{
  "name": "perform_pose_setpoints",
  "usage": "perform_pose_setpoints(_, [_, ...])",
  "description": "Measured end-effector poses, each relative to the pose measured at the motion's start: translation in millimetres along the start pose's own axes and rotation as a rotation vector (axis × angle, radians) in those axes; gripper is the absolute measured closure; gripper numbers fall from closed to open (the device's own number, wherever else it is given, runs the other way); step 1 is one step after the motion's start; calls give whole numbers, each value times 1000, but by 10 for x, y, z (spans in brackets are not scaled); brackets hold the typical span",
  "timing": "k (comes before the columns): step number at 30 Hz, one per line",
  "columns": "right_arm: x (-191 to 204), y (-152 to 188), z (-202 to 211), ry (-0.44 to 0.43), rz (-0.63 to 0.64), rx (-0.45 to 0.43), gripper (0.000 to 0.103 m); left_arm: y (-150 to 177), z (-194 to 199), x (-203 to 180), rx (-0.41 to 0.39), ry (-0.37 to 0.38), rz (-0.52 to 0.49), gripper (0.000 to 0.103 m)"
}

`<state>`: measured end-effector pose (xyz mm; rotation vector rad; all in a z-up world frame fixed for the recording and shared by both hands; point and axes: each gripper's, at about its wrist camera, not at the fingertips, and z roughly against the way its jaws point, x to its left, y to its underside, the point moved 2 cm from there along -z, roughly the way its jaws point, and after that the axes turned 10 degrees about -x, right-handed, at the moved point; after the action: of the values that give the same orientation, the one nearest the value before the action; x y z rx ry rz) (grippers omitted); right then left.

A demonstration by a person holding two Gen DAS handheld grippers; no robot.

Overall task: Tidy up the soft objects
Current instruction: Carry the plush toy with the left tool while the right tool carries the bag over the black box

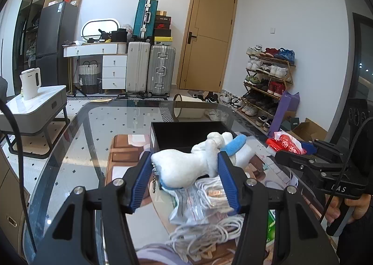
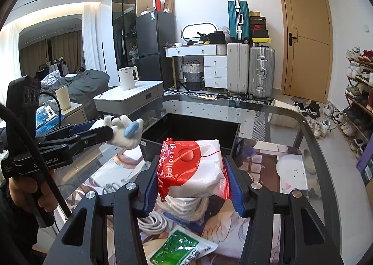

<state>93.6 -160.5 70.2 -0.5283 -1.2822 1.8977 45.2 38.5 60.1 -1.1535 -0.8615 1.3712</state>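
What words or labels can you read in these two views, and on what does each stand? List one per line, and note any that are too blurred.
"balloon glu": red and white packet held in the right gripper; the word runs out of view.
"bot.AI": body of the left gripper, start of the word hidden.
"DAS": body of the right gripper, seen from the left wrist.
Green packet: print too blurred to read.
Stacked shoe boxes: logos too small to read.

Kettle (image 2: 128,78) on side table (image 2: 130,99), suitcases (image 2: 250,69) beyond
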Motion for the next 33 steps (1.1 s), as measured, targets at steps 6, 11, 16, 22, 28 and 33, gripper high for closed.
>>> perform_pose_setpoints(6, [-38,-53,-37,-2,-2,-2,51,-78,-108,-3,-3,6,2,47])
perform_pose_setpoints(11, [-76,-115,-107,-5,1,3,51,-124,-202,-5,-1,5,-1,47])
perform_pose_setpoints(16, [-118,-193,-221,-5,6,20,51,-167,-304,13,8,5,5,47])
perform_pose_setpoints(22, [-147,-260,-368,-4,13,44,51,-216,-453,20,22,5,9,47])
perform_pose_setpoints(28, [-218,-299,-499,-5,22,62,51,-216,-629,25,43,-2,6,47])
perform_pose_setpoints(33, [-256,-329,-600,-7,31,77,51,-194,-781,66,65,-5,16,47])
